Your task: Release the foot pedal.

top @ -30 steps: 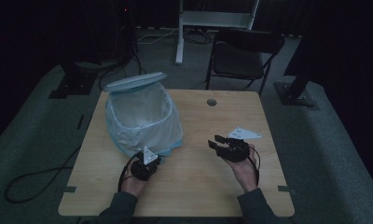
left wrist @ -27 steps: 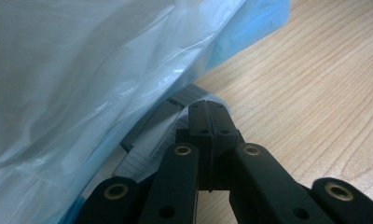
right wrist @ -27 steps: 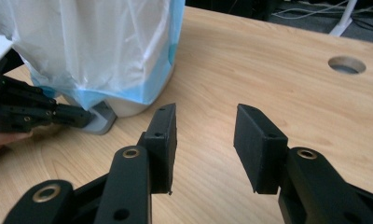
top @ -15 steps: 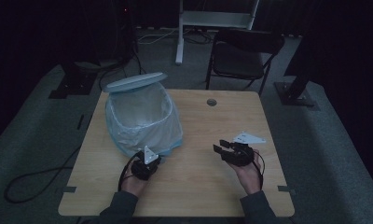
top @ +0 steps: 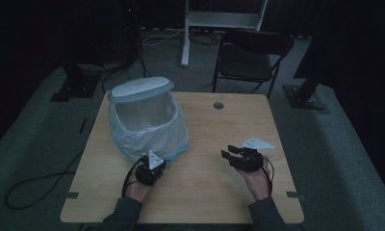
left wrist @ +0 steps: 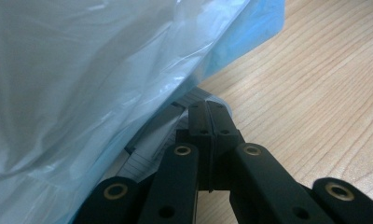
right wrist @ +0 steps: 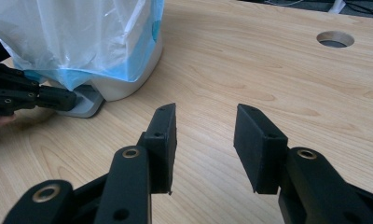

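Note:
A white pedal bin (top: 141,118) lined with a clear and blue plastic bag (left wrist: 96,70) stands on the left half of the wooden table (top: 214,192), its lid (top: 141,89) raised. My left gripper (top: 152,168) lies at the bin's near foot. Its jaws are shut together, and the tips (left wrist: 211,114) rest on the ribbed grey pedal (right wrist: 84,103) under the bag's hem. My right gripper (right wrist: 205,116) is open over bare wood to the right of the bin (right wrist: 124,70), with nothing between its fingers. In the high view it sits at the table's near right (top: 231,151).
A pale three-cornered plate (top: 258,143) shows just beyond the right gripper. A round cable hole (top: 218,105) is in the table's far middle. A dark chair (top: 250,57) and a desk leg stand behind the table. A cable lies on the floor at left.
The right gripper has drifted slightly toward the near edge, still open. The left gripper has stayed on the pedal and the lid has stayed up.

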The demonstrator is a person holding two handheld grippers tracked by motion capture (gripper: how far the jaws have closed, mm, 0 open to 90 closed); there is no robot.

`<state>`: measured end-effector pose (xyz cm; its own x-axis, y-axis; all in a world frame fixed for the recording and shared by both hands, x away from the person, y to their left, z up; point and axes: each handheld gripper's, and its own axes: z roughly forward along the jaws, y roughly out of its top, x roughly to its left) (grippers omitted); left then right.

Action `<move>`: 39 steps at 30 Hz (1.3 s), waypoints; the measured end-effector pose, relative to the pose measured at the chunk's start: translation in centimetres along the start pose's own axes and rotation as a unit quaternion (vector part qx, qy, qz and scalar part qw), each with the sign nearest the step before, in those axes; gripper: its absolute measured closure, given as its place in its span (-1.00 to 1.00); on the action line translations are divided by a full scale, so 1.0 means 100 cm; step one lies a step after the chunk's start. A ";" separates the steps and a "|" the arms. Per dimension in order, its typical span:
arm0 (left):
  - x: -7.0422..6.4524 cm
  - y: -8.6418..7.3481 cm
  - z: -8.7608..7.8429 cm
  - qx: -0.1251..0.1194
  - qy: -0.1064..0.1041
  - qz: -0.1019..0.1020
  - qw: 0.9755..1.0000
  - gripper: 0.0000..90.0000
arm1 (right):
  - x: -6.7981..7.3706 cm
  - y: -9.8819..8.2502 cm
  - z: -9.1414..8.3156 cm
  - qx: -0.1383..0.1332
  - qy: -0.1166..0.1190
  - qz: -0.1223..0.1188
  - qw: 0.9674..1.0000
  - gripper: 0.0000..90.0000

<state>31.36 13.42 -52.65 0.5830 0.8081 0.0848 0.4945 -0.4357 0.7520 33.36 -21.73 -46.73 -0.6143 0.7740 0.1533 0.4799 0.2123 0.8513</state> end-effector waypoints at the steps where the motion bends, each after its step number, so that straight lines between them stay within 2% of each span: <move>1: 0.000 0.000 0.000 -0.001 0.000 0.000 1.000 1.00 | 0.000 0.000 0.000 0.000 0.000 0.000 1.000 0.30; 7: 0.001 0.002 -0.005 -0.015 0.001 -0.005 1.000 1.00 | 0.001 -0.001 0.000 0.000 0.000 -0.001 1.000 0.29; 16: 0.000 0.002 -0.006 -0.015 0.008 -0.001 1.000 0.99 | 0.000 -0.001 0.001 0.001 0.001 -0.004 1.000 0.30; 23: 0.000 -0.001 -0.009 -0.029 0.002 0.001 1.000 0.71 | -0.002 -0.002 0.000 0.001 0.000 0.000 1.000 0.29; 27: -0.003 -0.002 -0.010 -0.026 -0.001 0.007 1.000 0.64 | -0.001 -0.003 0.002 0.004 0.000 -0.002 1.000 0.29; 33: -0.004 -0.003 -0.012 -0.029 -0.004 0.003 1.000 0.56 | -0.002 -0.006 0.003 0.010 -0.006 -0.003 1.000 0.28; 39: -0.002 -0.005 -0.015 -0.030 -0.005 -0.003 1.000 0.52 | -0.006 -0.014 0.006 0.026 -0.027 -0.010 0.999 0.26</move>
<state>30.00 14.04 -52.10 0.5861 0.8068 0.0744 0.4589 -0.4063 0.7901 33.45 -22.17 -48.33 -0.5907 0.7996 0.1082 0.5003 0.2577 0.8266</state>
